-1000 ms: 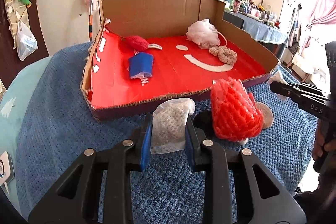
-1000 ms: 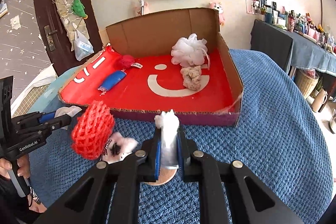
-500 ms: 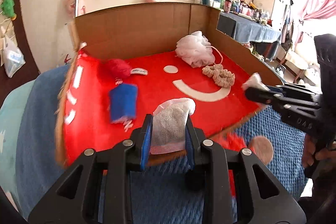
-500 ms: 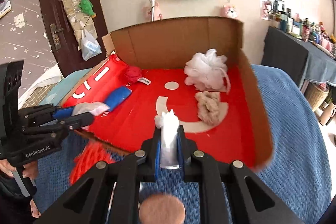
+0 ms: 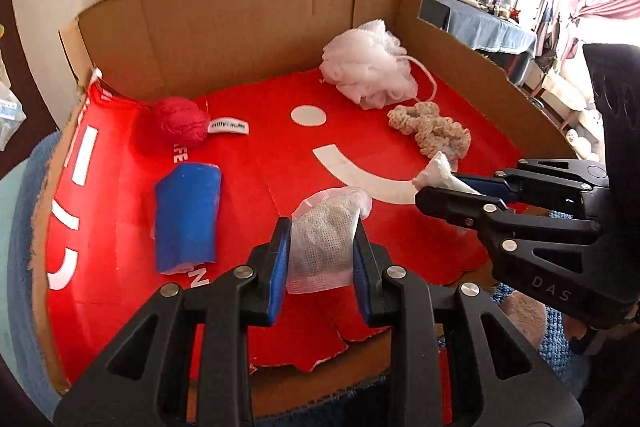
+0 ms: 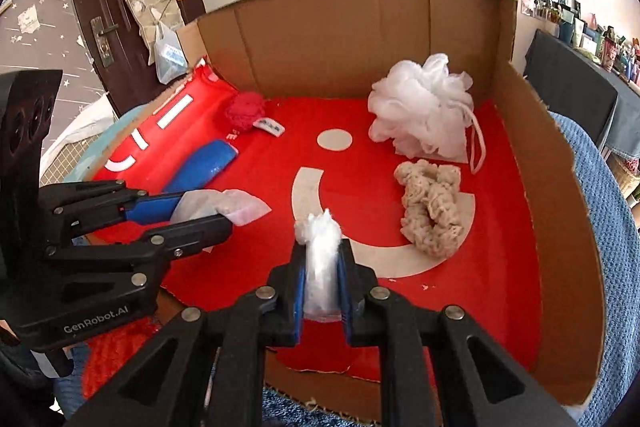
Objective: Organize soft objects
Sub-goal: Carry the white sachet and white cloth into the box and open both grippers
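My left gripper (image 5: 320, 259) is shut on a white mesh pouch (image 5: 324, 231) and holds it above the front of the red-floored cardboard box (image 5: 248, 27). My right gripper (image 6: 322, 287) is shut on a white cotton wad (image 6: 320, 259), also over the box's front part; it shows in the left wrist view (image 5: 452, 187) to the right. In the box lie a blue roll (image 5: 186, 219), a red knitted ball (image 5: 176, 121), a white bath pouf (image 5: 368, 67) and a beige scrunchie (image 5: 432, 129).
The box sits on a blue towel-covered surface (image 6: 612, 227). A red net ball (image 6: 116, 351) and a round beige pad (image 5: 524, 315) lie outside the box's front edge. A cluttered table (image 5: 492, 23) stands at the right, a dark door (image 6: 100, 7) at the left.
Both grippers have moved forward from over the blue towel to over the box floor, each still holding its object. The red net ball has dropped out of the left view.
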`<state>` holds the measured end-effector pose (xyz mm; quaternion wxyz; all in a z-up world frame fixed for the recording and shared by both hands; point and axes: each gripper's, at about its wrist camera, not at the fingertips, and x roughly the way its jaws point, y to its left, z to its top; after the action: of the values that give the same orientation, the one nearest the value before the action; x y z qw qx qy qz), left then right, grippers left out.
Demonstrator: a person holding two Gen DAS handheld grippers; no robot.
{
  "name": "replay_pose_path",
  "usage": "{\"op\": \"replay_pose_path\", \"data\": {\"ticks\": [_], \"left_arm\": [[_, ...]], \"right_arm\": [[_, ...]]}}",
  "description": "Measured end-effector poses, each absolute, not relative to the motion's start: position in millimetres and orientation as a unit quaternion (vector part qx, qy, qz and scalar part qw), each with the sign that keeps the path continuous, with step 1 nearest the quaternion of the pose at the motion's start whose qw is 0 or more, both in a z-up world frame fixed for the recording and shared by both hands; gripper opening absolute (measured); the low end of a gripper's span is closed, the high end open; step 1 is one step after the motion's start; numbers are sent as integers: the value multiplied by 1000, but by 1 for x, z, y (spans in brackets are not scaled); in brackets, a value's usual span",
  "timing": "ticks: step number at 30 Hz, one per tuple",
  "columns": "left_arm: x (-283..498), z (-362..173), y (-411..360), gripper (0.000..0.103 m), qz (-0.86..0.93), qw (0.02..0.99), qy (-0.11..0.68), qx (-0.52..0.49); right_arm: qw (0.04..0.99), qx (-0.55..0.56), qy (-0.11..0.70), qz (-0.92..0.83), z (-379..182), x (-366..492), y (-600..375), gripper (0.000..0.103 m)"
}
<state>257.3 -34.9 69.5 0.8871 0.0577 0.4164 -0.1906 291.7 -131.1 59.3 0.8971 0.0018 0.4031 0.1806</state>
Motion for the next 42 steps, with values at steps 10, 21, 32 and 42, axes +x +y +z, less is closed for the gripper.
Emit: {"op": "replay_pose_path", "data": {"ticks": [10, 21, 32, 42], "left_arm": [[261, 59, -34, 26, -197, 878, 432, 52], [266, 55, -34, 26, -198, 876, 436, 48], [264, 54, -34, 27, -200, 879, 429, 53], [262, 53, -31, 27, -205, 881, 423, 47]], "right_arm": [[890, -12, 420, 179, 53, 299, -129, 16], [888, -14, 423, 181, 51, 300, -129, 17], [889, -6, 418, 188, 49, 299, -131, 19], [890, 7, 409, 200, 48, 296, -136, 23]]}}
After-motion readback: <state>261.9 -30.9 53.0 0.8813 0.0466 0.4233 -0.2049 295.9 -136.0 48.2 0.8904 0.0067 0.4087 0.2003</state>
